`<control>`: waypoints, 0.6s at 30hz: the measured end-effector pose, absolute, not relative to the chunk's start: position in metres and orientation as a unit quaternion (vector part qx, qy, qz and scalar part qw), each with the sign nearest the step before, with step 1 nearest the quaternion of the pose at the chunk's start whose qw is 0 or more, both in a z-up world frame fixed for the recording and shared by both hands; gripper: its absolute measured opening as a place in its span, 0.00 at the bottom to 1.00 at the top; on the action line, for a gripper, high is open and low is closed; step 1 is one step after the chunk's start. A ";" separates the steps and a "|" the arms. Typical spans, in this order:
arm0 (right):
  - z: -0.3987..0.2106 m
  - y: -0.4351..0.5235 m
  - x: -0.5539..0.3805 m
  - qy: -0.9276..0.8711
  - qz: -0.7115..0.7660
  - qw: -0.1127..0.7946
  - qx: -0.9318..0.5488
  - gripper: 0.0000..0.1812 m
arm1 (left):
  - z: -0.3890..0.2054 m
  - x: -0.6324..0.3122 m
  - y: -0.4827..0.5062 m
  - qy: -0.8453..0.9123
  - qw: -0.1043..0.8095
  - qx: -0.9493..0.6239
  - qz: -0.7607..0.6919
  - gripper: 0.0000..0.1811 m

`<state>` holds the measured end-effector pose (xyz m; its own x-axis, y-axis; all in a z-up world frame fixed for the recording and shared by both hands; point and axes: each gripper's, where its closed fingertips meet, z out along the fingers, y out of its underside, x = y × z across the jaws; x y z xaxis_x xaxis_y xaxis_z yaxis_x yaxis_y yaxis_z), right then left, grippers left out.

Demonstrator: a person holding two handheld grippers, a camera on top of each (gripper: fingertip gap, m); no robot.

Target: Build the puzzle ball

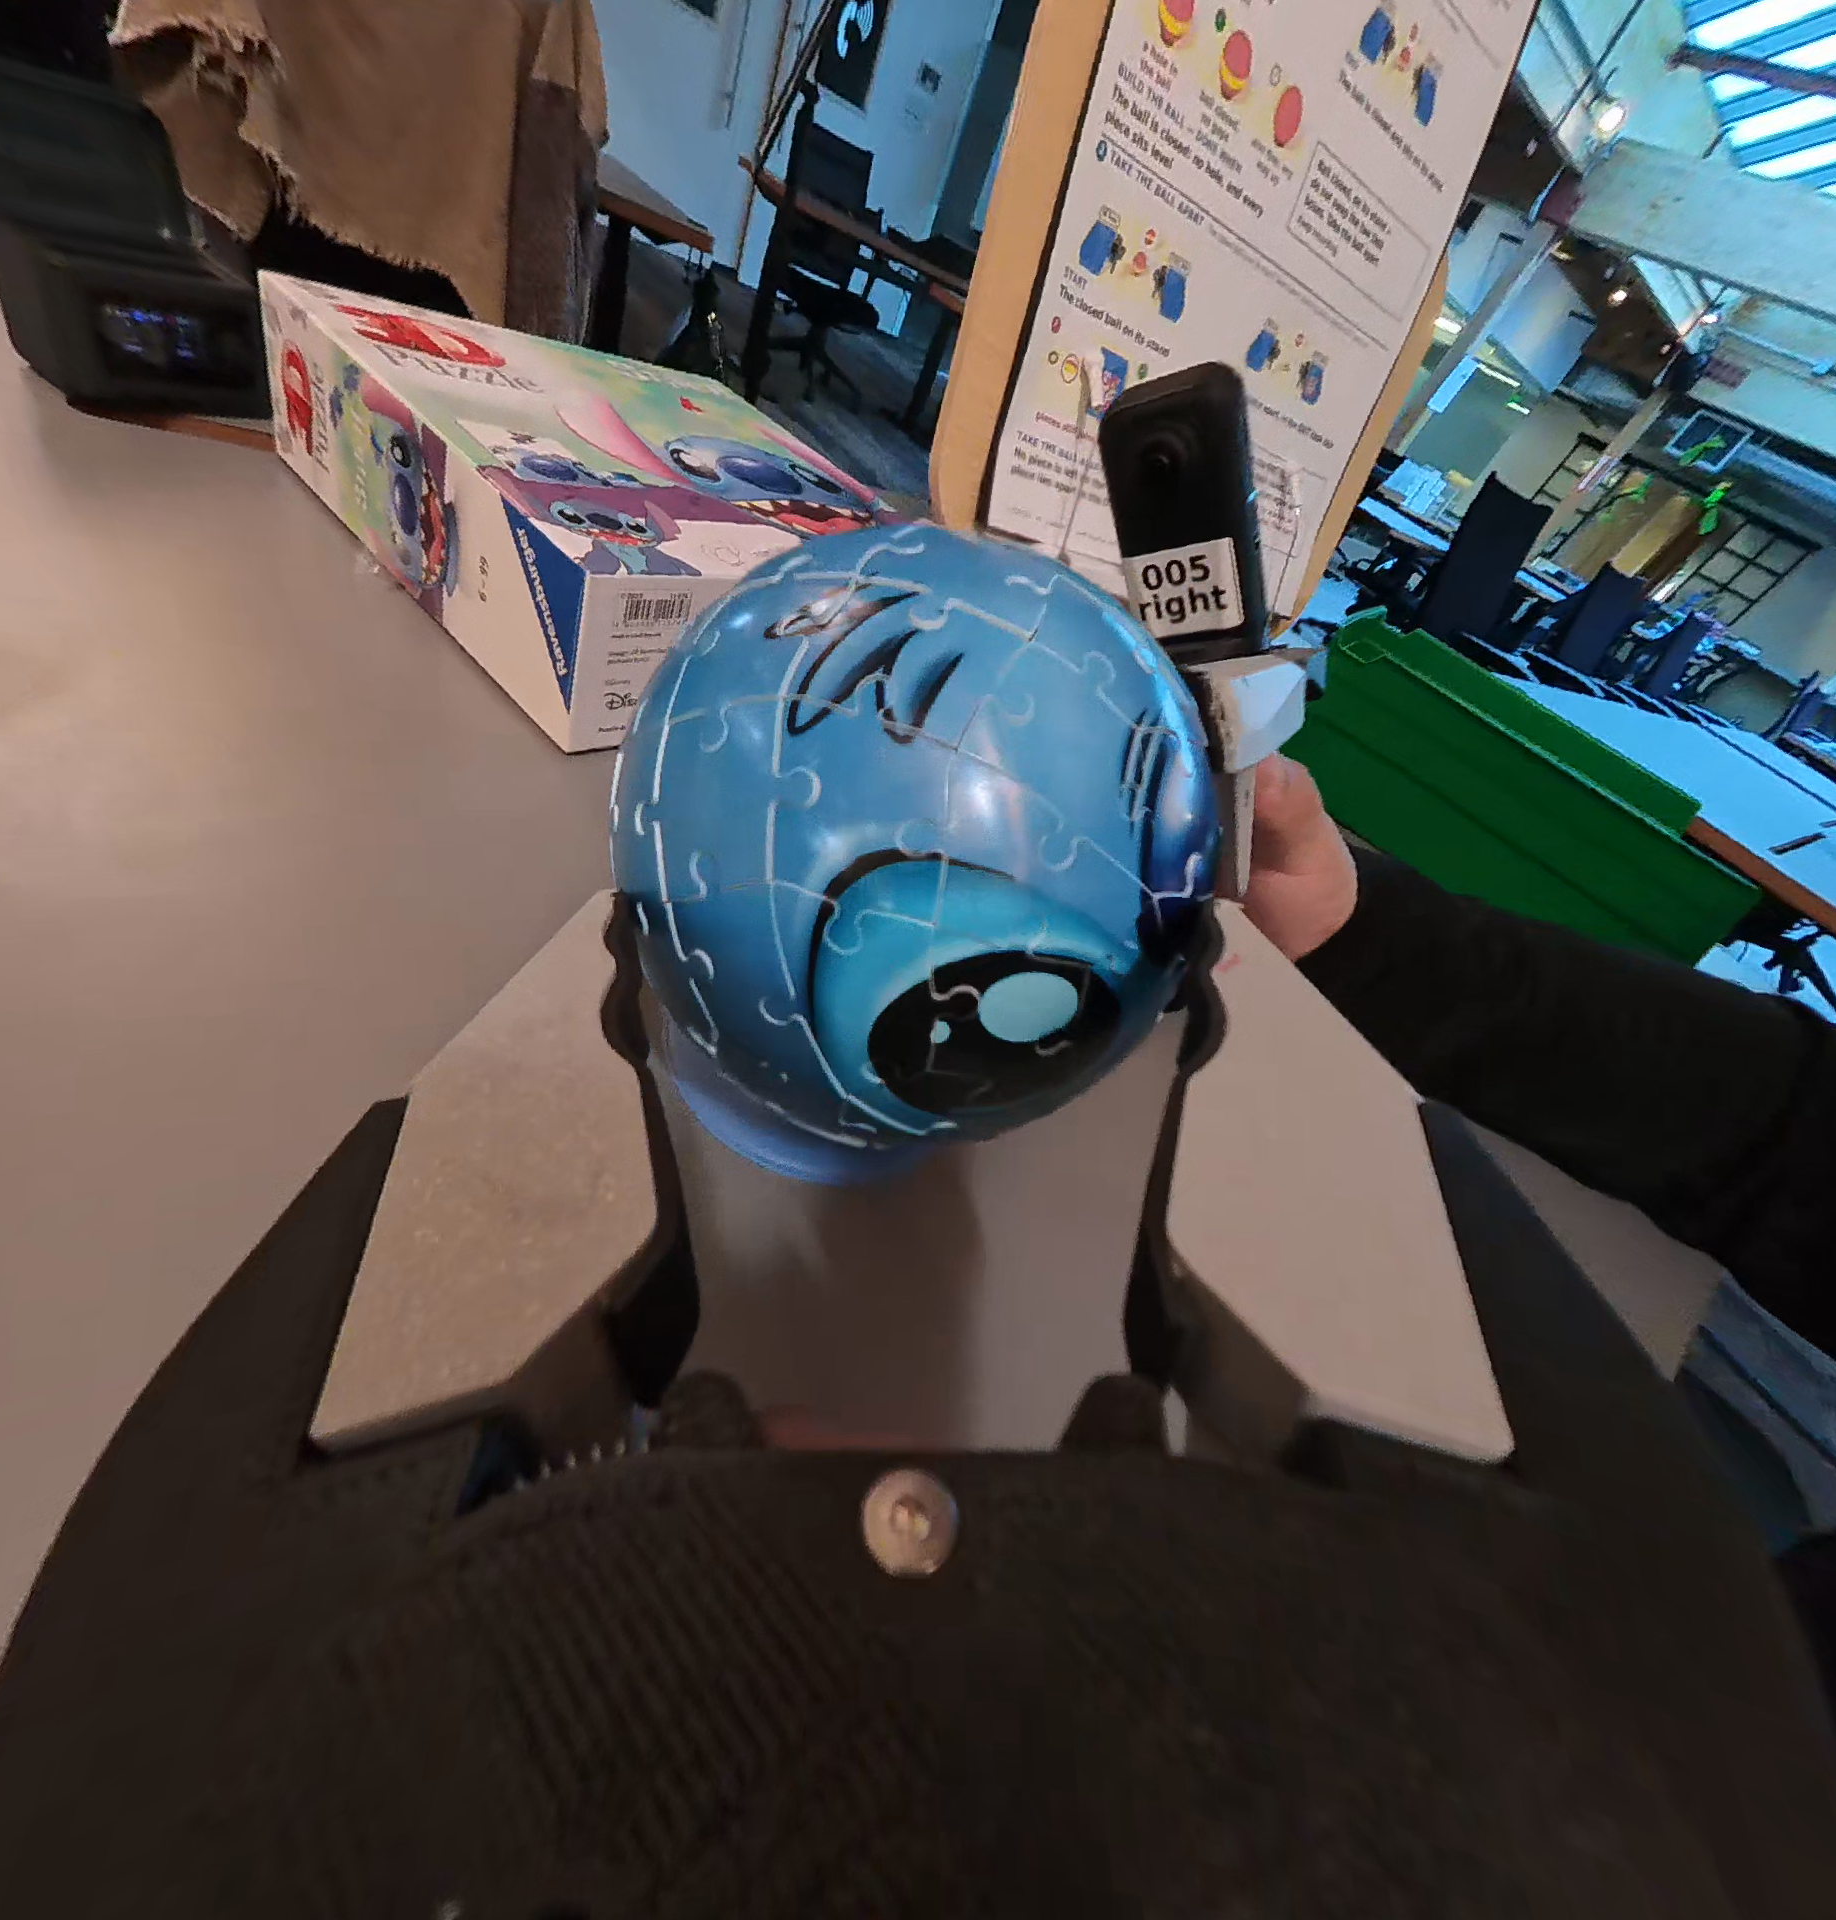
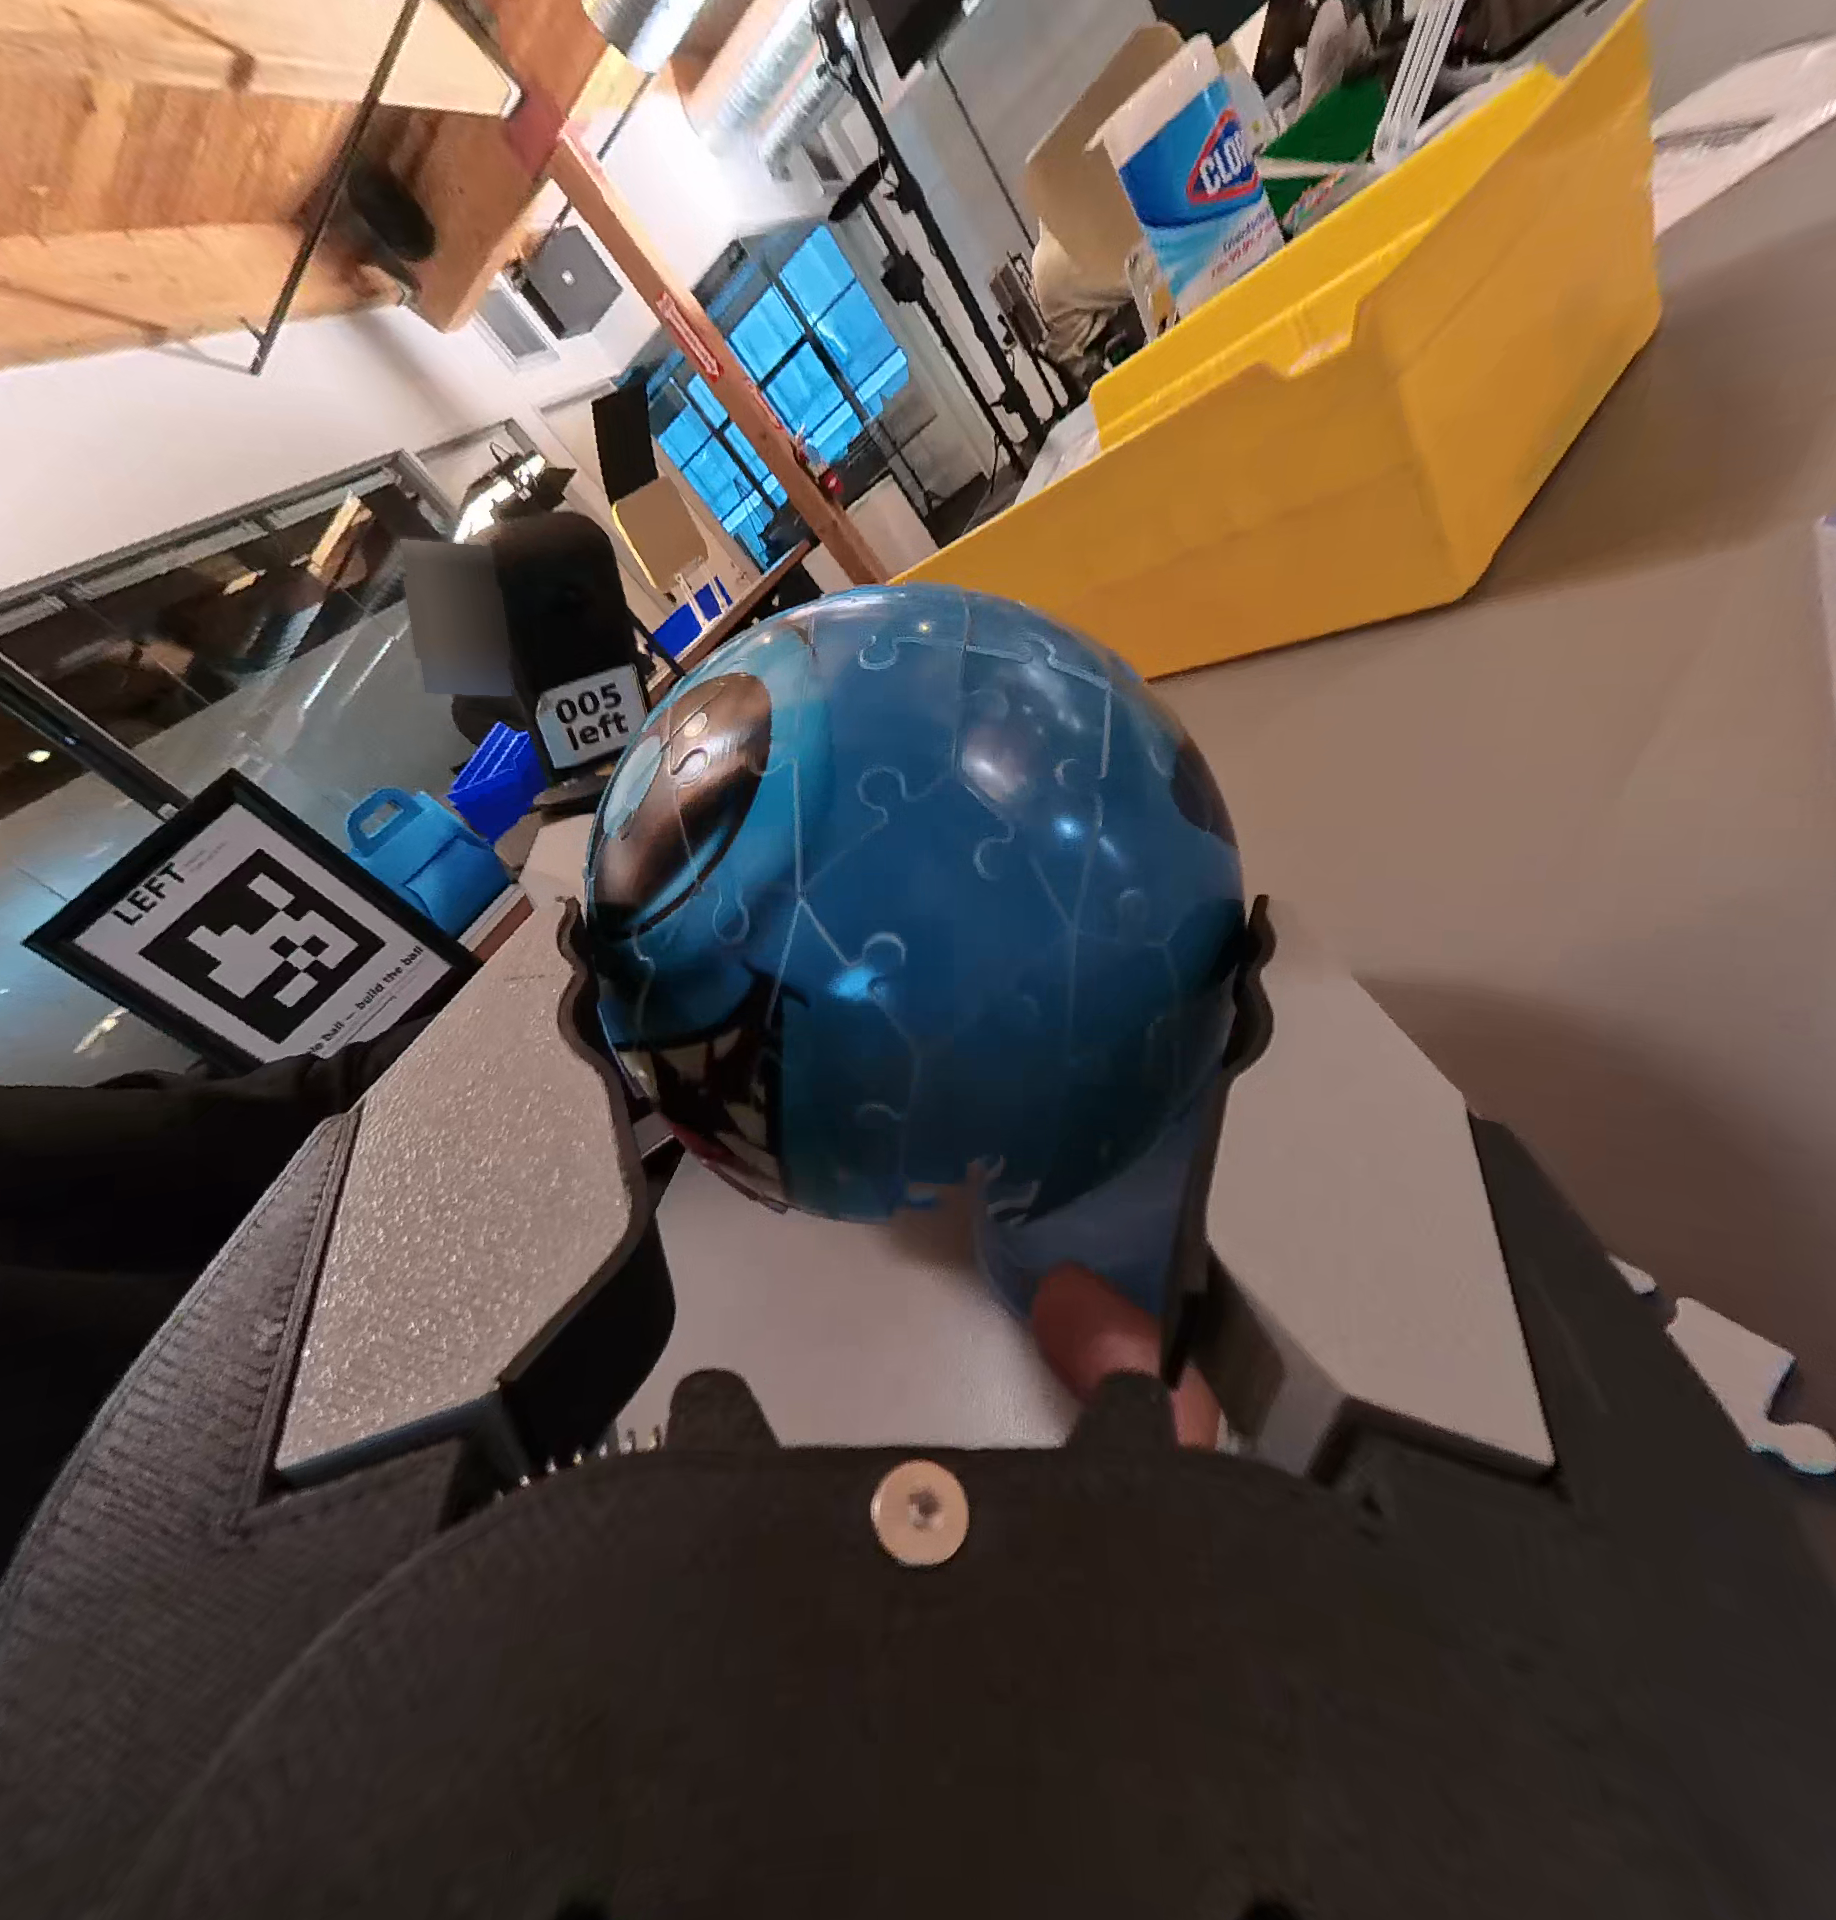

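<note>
Blue puzzle ball sits pinched between both grippers, left gripper and right gripper clamping opposite flanks; glossy, hollow-looking, probably slippery, so squeeze gently.

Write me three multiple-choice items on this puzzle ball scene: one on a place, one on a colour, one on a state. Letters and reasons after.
1. Where does the puzzle box lie in the left wrist view?
A. On the table behind the ball, to its left
B. Inside the green bin
C. Under the ball

2. What colour is the bin behind the ball in the right wrist view?
A. Red
B. Yellow
C. White

3. How is the puzzle ball held?
A. It lies free on the table
B. Only the right tongs grip it
C. Both the left tongs and the right tongs clasp it

Answers:
1 A, the box lies flat on the grey table past the ball's left side.
2 B, its walls are bright yellow.
3 C, in each wrist view the fingers press the ball's two sides.
</note>
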<state>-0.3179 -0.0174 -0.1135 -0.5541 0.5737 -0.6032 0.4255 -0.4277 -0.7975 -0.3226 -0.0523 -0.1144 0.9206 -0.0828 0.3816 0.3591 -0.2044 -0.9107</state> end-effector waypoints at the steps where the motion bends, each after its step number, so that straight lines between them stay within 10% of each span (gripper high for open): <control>1: -0.114 -0.018 -0.318 -0.531 0.704 0.047 -0.469 0.66 | -0.112 -0.323 -0.052 -0.090 0.626 -0.755 -0.173 0.57; 18: -0.121 0.006 -0.321 -0.475 0.724 0.009 -0.500 0.59 | -0.105 -0.328 -0.043 -0.094 0.637 -0.745 -0.174 0.51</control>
